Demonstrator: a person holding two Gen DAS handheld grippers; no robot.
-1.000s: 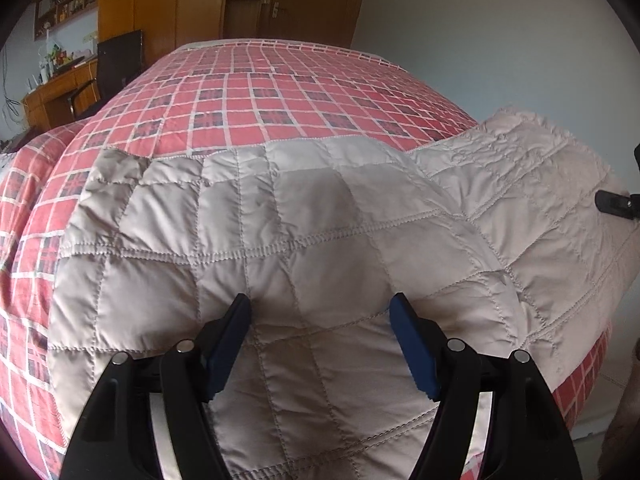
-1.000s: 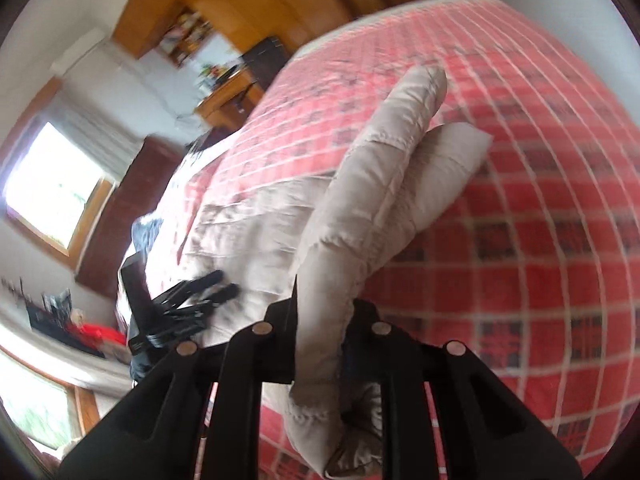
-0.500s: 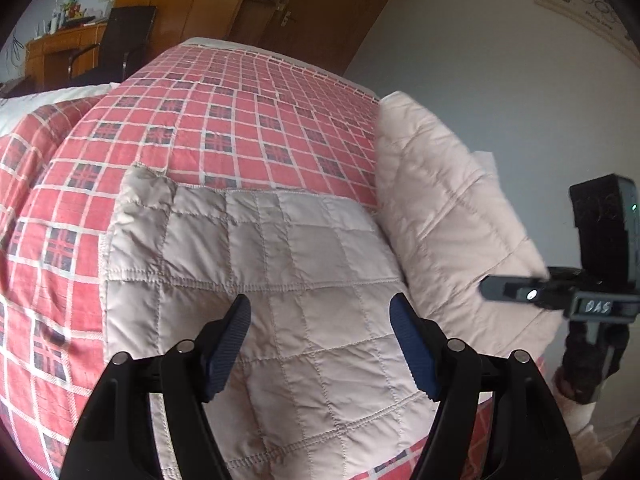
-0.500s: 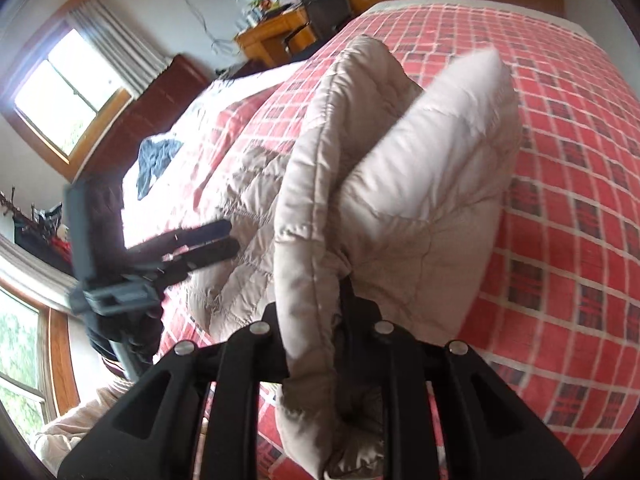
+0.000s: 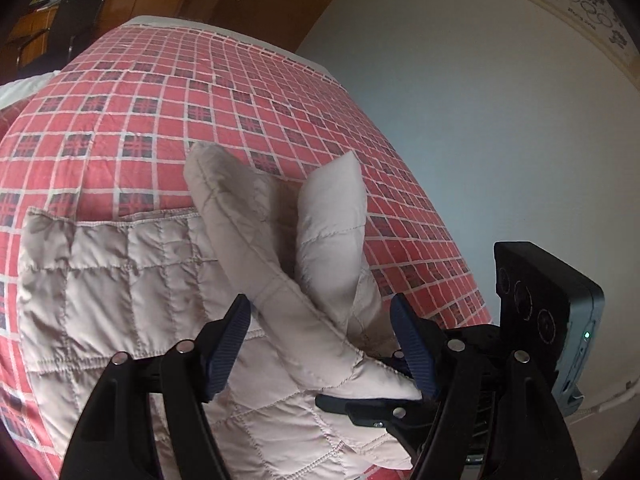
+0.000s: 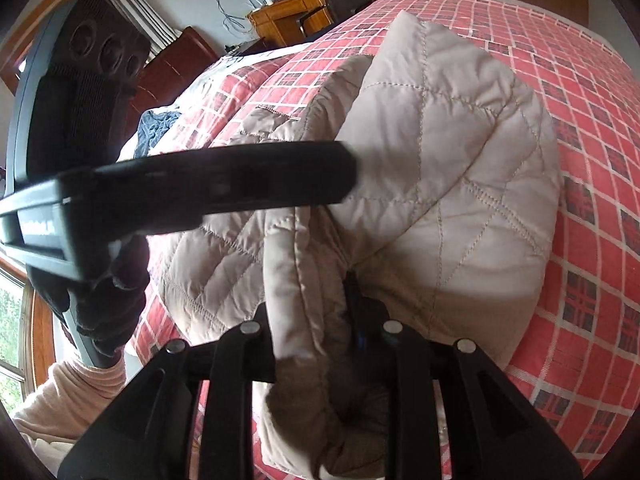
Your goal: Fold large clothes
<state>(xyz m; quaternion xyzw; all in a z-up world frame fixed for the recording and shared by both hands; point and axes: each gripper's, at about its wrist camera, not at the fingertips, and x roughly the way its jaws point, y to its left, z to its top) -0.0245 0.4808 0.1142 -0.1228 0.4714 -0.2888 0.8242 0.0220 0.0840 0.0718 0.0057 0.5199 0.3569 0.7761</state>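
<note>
A beige quilted garment lies spread on the near part of the bed. My right gripper is shut on a bunched fold of it, which stands up puffed in front of the camera. In the left wrist view that lifted fold runs up between my left gripper's blue-padded fingers, which stand wide open around it without pinching. My right gripper shows there low and right, its black fingers clamped on the fold's end. A left finger crosses the right wrist view.
The bed wears a red plaid cover, with a pale wall close on its right. A gloved hand and pink sleeve hold the left gripper. Blue cloth lies far left; desk and chair stand beyond.
The right gripper has carried the garment's right edge up and over toward the left gripper. The lifted fold now sits between the open left fingers, and the two grippers are close together.
</note>
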